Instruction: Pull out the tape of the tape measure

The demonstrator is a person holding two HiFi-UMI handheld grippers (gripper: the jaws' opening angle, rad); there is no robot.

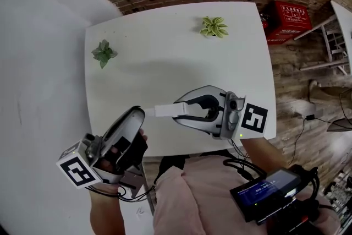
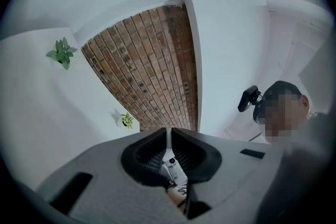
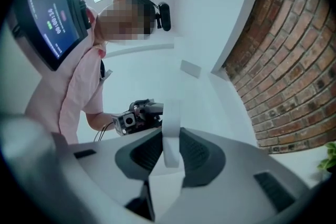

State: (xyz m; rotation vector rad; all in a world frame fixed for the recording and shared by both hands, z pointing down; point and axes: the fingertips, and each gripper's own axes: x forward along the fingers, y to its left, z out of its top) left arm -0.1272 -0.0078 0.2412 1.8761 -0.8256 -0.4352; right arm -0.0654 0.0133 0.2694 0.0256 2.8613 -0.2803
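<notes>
The white tape measure case [image 1: 165,111] is held above the near edge of the white table [image 1: 165,52], with my right gripper [image 1: 179,110] shut on it. In the right gripper view the case [image 3: 171,136] stands upright between the two pads. My left gripper [image 1: 141,114] meets the case's left end, its jaws nearly together. In the left gripper view a thin strip, the tape end [image 2: 168,136] seen edge-on, is pinched between those jaws. Only a very short bit of tape [image 1: 149,112] shows between the two grippers.
Two small green plants [image 1: 103,53] [image 1: 214,26] sit on the far part of the table. A red crate [image 1: 287,20] stands on the wooden floor at the right, before the brick wall. A device with a lit screen [image 1: 269,190] hangs at the person's waist.
</notes>
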